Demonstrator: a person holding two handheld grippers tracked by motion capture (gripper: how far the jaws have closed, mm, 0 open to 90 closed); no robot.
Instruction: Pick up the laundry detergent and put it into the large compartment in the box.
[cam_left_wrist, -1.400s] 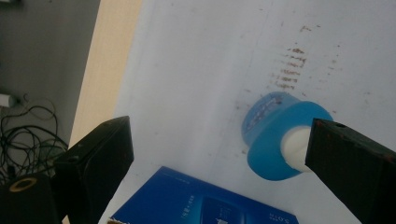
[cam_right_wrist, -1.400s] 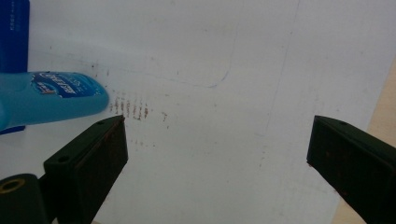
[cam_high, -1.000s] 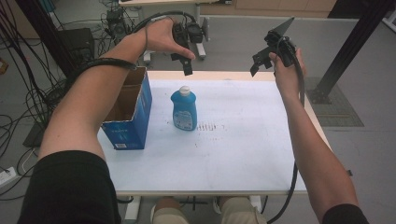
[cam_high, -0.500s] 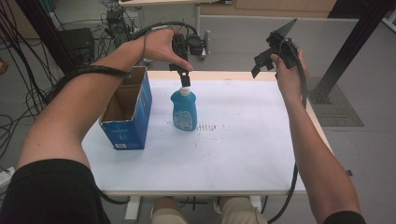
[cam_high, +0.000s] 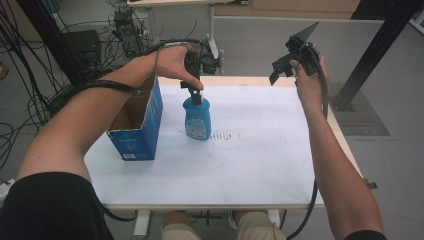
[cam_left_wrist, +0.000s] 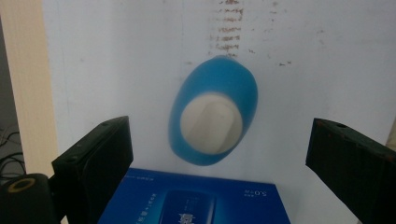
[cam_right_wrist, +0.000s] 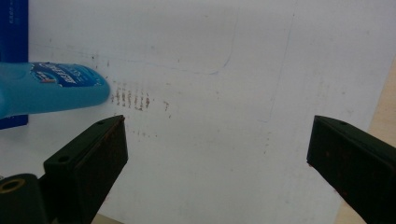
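In the high view the left gripper (cam_high: 196, 92) hides the bottle (cam_high: 197, 119) cap; the box (cam_left_wrist: 196, 201) (blue, printed) runs off the left gripper view's bottom edge.

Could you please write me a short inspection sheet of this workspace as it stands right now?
Surface: white table, with a patch of brownish marks beside the bottle.
Job's things: blue bottle with a white cap, upright; open blue box to its left, apart from it.
Clutter: nothing seen.
Grippers: left gripper directly above the cap, jaws wide open and not touching it; right gripper held high over the far right edge, jaws open and holding nothing.
Cables: one black cable lies along the left forearm, another hangs by the right arm.
Surroundings: grey floor, black frame posts, tangled leads at left.
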